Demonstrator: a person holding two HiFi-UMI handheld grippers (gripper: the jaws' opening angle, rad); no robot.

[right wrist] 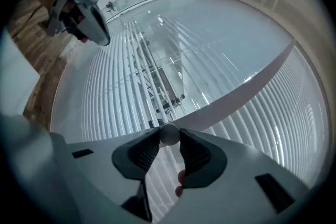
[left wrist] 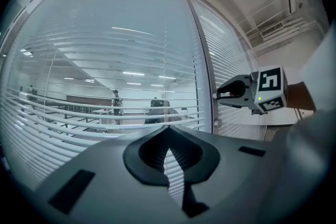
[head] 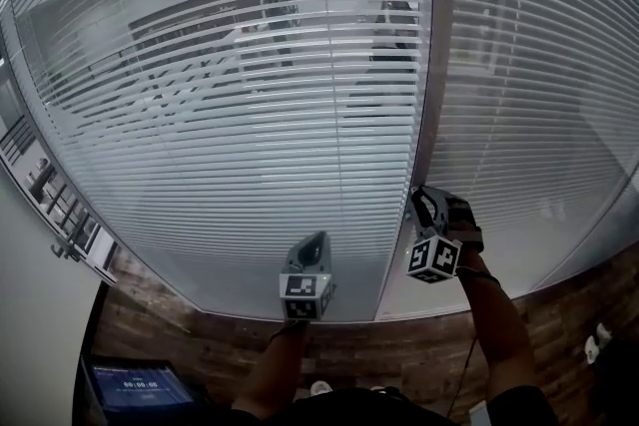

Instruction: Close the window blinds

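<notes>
White slatted blinds [head: 230, 115] hang behind the left glass pane, their slats tilted partly open so the room beyond shows through. A pale upright frame post [head: 424, 95] splits this pane from the right pane's blinds [head: 539, 95], which look more closed. My right gripper [head: 419, 200] is at the post, shut on a small round white knob [right wrist: 169, 134] held between its pad tips. My left gripper [head: 312, 249] hovers before the lower left pane with its jaw tips together and nothing in them. The left gripper view shows the right gripper [left wrist: 223, 94] against the post.
Two people [head: 394, 15] stand behind the glass in the far room. A lit screen [head: 135, 384] sits low at the left over a brick-patterned floor [head: 180, 334]. A white wall [head: 30, 314] closes the left side. A second small knob [left wrist: 216, 124] sits lower on the post.
</notes>
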